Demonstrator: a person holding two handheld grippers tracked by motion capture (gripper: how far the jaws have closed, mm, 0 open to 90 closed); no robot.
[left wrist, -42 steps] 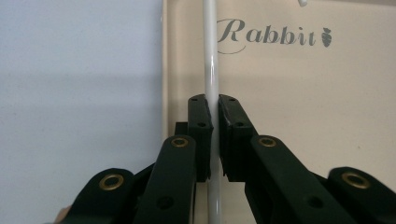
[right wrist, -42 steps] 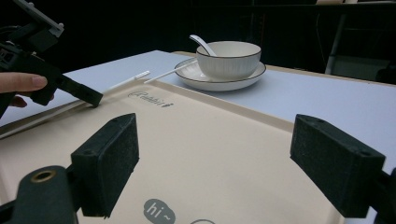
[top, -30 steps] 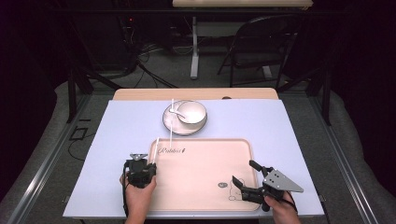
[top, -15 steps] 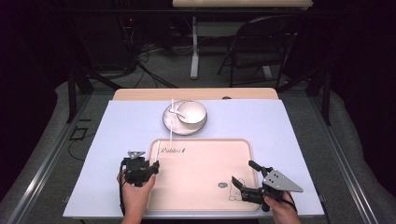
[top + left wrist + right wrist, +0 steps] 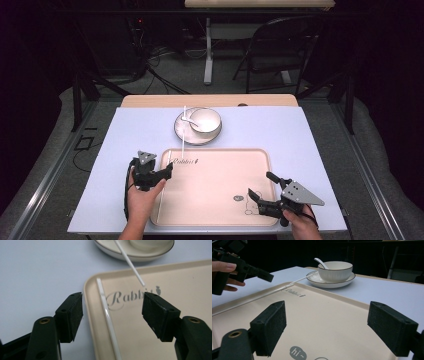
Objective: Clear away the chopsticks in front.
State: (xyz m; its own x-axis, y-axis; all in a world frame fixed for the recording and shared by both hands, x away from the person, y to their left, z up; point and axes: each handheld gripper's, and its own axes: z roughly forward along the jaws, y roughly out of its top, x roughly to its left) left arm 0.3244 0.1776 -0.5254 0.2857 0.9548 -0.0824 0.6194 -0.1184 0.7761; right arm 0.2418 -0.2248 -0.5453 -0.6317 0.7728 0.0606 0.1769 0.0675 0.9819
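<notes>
We see a white bowl (image 5: 205,120) with a dark rim standing on a matching plate (image 5: 186,135), and a white spoon (image 5: 190,120) resting in the bowl, handle up over its edge. Both sit on a pale sheet (image 5: 325,150) that covers a wooden table (image 5: 210,100). Behind it, in the dark, stand a folding chair (image 5: 277,50) and floor cables (image 5: 165,55).

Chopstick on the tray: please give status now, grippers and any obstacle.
Left gripper jaws just opened, nothing between the pads. Right gripper open over the tray. One chopstick lies along the tray's left rim; second chopstick leans on the plate. Nothing in the way.
</notes>
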